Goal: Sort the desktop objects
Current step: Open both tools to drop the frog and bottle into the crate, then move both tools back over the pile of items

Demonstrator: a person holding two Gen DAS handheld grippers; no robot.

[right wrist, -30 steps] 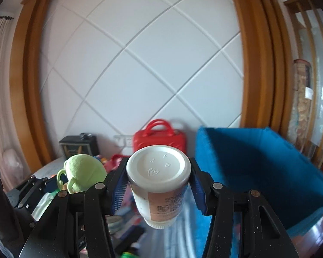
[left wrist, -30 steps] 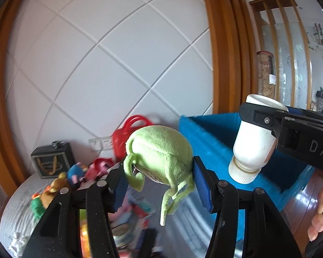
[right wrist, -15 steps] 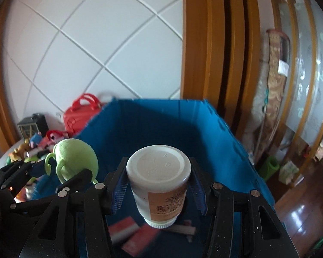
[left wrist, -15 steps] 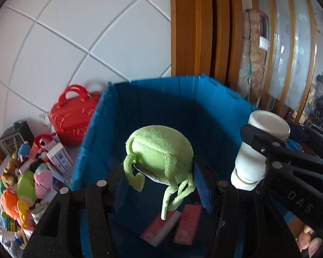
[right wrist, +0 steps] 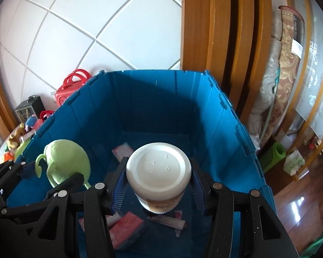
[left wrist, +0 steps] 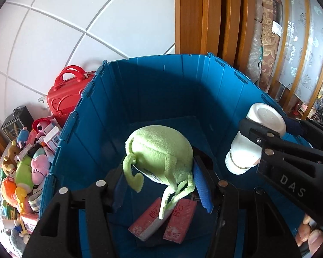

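**Two loads poised over the crate, and little room between them**

Nearest, the left gripper pinches a green plush toy between its blue pads, the toy's thin limbs dangling below the jaws. Just to its right, the right gripper clamps a white plastic bottle held cap-down. Both hang inside the rim of the blue folding crate, above red packets lying on its floor.

The risks, as I judge them: the two grippers sit close, so letting go at once could knock one against the other. The hard bottle could bounce off the packets or strike the crate's right wall. The plush's loose limbs may snag on a pad and drag it back out.

Farther off, beyond the crate's left wall, unsorted toys and a red case crowd the tabletop.
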